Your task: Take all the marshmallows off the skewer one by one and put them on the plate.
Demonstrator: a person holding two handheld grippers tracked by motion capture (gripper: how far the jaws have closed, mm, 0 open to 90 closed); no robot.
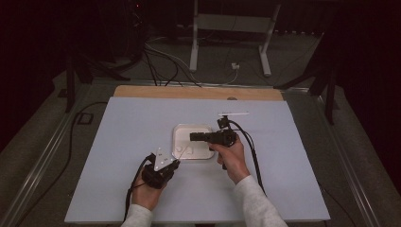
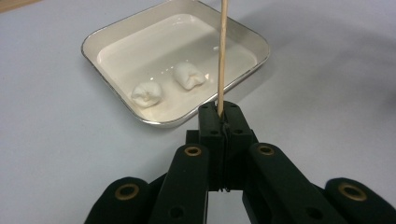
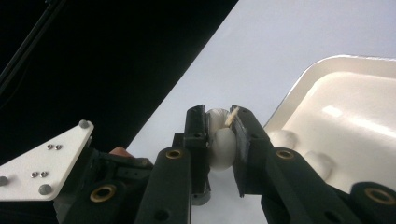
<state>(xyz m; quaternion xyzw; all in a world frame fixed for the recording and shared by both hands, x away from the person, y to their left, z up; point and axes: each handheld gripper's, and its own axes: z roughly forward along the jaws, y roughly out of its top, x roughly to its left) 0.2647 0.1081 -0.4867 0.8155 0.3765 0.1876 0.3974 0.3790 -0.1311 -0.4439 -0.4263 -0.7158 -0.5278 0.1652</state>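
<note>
My left gripper (image 2: pixel 219 122) pinches the thin wooden skewer (image 2: pixel 222 56); my right gripper (image 3: pixel 219 135) clamps a soft white marshmallow (image 3: pixel 220 144) beside the white square tray (image 3: pixel 299 100), skewer tip showing through it. Risk: squeezing harder deforms it, or the skewer pokes off-centre and tears out.

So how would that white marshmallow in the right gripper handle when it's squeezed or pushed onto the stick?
The marshmallow bulges between the right gripper jaws, so it is probably soft and springy. It looks light for its size. A skewer tip pokes from its top, so it likely pierces easily, though it may stick or slide along the thin wood.
</note>
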